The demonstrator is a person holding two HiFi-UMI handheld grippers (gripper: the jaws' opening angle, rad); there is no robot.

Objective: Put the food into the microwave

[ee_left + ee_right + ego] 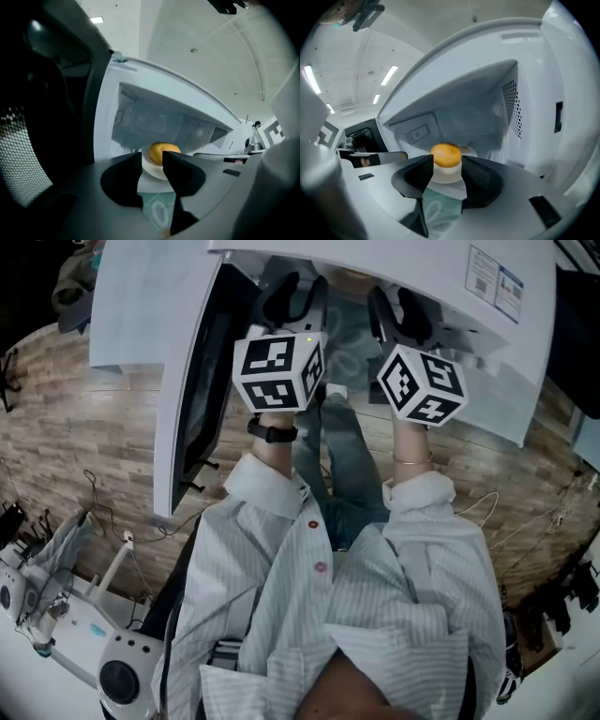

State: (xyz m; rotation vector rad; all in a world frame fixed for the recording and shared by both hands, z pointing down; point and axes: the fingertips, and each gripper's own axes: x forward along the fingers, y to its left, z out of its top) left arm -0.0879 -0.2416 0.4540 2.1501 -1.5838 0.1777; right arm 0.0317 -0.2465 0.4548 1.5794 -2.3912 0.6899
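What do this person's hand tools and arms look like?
The left gripper and right gripper are grey-bodied with two black wedge-shaped jaws each. Each carries a white cube printed with black square markers. The person wears a pale striped shirt with turned-back cuffs, a black watch on the left wrist and a thin bracelet on the right.

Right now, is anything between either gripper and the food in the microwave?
Nothing visible. The door stands open at the left; the food sits on its plate inside, beyond the open jaws of the left gripper and right gripper.
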